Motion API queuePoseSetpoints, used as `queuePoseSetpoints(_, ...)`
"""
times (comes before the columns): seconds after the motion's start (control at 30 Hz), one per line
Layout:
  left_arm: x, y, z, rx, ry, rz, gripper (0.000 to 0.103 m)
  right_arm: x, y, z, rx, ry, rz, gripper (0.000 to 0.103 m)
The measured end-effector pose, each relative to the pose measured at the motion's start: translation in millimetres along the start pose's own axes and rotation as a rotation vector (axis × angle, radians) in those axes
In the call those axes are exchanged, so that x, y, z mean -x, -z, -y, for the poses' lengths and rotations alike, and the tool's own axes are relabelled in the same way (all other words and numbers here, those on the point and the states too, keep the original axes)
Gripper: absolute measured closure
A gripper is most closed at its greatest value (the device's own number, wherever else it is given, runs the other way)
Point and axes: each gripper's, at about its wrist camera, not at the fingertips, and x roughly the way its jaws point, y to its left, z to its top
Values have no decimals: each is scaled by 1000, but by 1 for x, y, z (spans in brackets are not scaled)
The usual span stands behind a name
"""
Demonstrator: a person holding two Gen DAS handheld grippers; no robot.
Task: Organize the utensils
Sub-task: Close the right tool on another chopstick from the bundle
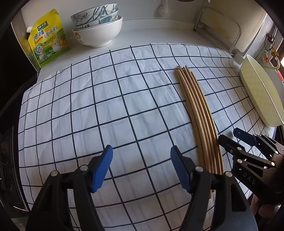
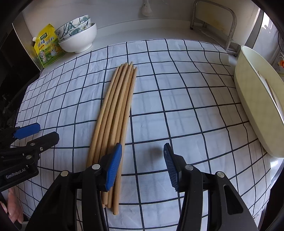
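Several wooden chopsticks [image 1: 198, 110] [image 2: 115, 106] lie side by side in a bundle on a white cloth with dark blue checks [image 1: 106, 106]. My left gripper [image 1: 142, 168] [image 2: 45, 132] is open over bare cloth, just left of the bundle's near ends. My right gripper [image 2: 142, 165] [image 1: 229, 136] is open too. Its left finger [image 2: 113, 167] hangs over the near ends of the chopsticks, and only bare cloth shows between its fingers. A cream oval container [image 2: 252, 110] [image 1: 262, 92] stands at the cloth's right edge with a chopstick or two [image 2: 271, 90] inside.
Stacked bowls [image 1: 97, 26] [image 2: 78, 37] and a yellow seasoning pouch [image 1: 49, 40] [image 2: 48, 46] stand at the back left by the wall. A metal rack [image 1: 218, 23] [image 2: 213, 16] stands at the back right. A hand [image 2: 14, 209] holds the left gripper.
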Motion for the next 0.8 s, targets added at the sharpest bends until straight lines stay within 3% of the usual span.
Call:
queuePoseSetpoints(0.37, -3, -4, 17, -28, 35, 11, 35, -2, -1, 2, 2, 22, 13, 56)
queuePoseSetpoints(0.8, -24, -19, 52, -82, 66, -2, 34, 1, 4, 46, -81, 78, 7, 56)
